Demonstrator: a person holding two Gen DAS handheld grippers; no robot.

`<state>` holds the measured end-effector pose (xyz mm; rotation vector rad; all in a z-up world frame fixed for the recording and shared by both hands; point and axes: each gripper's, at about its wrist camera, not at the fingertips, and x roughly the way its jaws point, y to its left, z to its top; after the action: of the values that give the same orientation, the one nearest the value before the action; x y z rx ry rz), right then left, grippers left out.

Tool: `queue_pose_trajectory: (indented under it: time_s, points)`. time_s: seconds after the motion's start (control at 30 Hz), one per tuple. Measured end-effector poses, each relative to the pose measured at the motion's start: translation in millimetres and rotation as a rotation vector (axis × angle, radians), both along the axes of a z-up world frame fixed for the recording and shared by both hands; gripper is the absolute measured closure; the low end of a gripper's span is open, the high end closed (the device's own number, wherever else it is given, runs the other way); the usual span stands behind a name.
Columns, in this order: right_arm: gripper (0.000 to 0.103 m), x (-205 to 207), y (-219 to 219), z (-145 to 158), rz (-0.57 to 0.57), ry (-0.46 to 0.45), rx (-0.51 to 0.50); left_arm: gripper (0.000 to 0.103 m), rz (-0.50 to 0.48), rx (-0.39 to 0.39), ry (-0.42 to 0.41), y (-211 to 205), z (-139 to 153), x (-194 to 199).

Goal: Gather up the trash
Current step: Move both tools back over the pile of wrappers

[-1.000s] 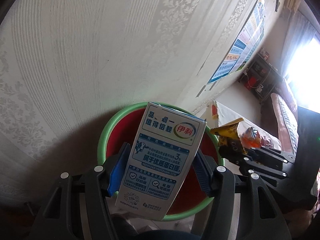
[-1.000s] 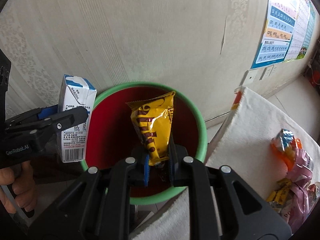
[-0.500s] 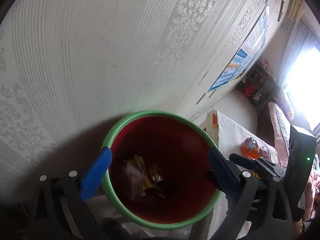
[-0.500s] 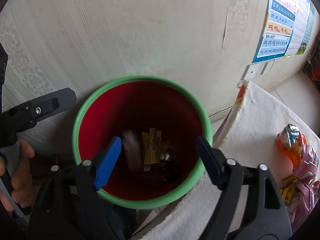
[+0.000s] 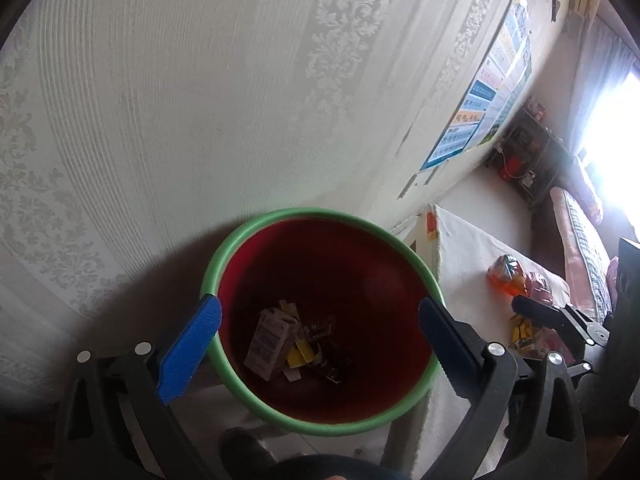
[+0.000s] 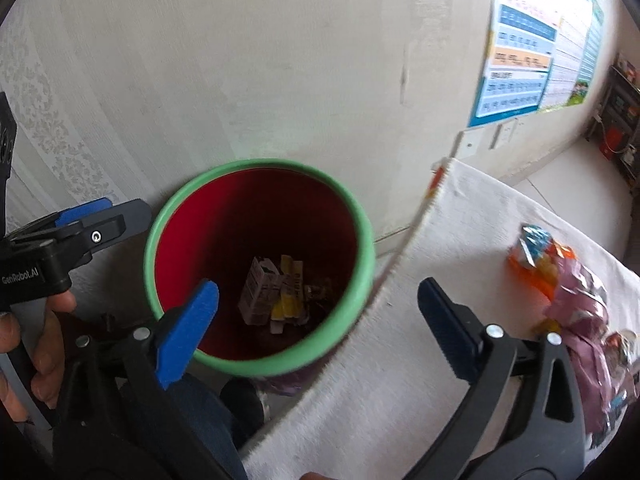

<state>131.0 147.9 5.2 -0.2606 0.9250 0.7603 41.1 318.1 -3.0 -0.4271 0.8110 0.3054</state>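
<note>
A red bin with a green rim (image 5: pixel 320 213) (image 6: pixel 260 164) stands against the wall. At its bottom lie a white milk carton (image 5: pixel 268 340) (image 6: pixel 258 292), a yellow wrapper (image 5: pixel 300 354) (image 6: pixel 286 300) and darker scraps. My left gripper (image 5: pixel 318 306) hangs open over the bin with nothing between its blue pads. My right gripper (image 6: pixel 317 287) hovers over the bin's right rim, its jaws opening and empty. More trash lies on the white-clothed table (image 6: pixel 400 360): an orange packet (image 6: pixel 536 256) (image 5: pixel 506 280) and pink wrappers (image 6: pixel 580 308).
Patterned wallpaper rises right behind the bin. A blue poster (image 6: pixel 528 68) hangs on the wall to the right. The table's edge almost touches the bin's right side. A hand (image 6: pixel 44 332) holds the left tool at the left. A dark shelf (image 5: pixel 528 152) stands far back.
Both grippers opened wide. The milk carton left the left jaws and the yellow wrapper left the right jaws; both now lie in the bin. The right gripper shifted toward the table.
</note>
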Motion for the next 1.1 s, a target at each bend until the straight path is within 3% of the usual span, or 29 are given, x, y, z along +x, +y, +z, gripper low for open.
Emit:
queue_pose_trajectory:
  time_s: [0.6, 1.1]
  points:
    - [0.005, -18.7, -140.6, 35.5, -0.184, -0.047, 0.018, 0.008, -0.156, 0.066, 0.005, -106.1, 29.7, 1.8]
    - [0.005, -28.2, -274.0, 28.2, -0.383, -0.049, 0.005, 0.008, -0.343, 0.063, 0.030, -212.4, 23.6, 14.2]
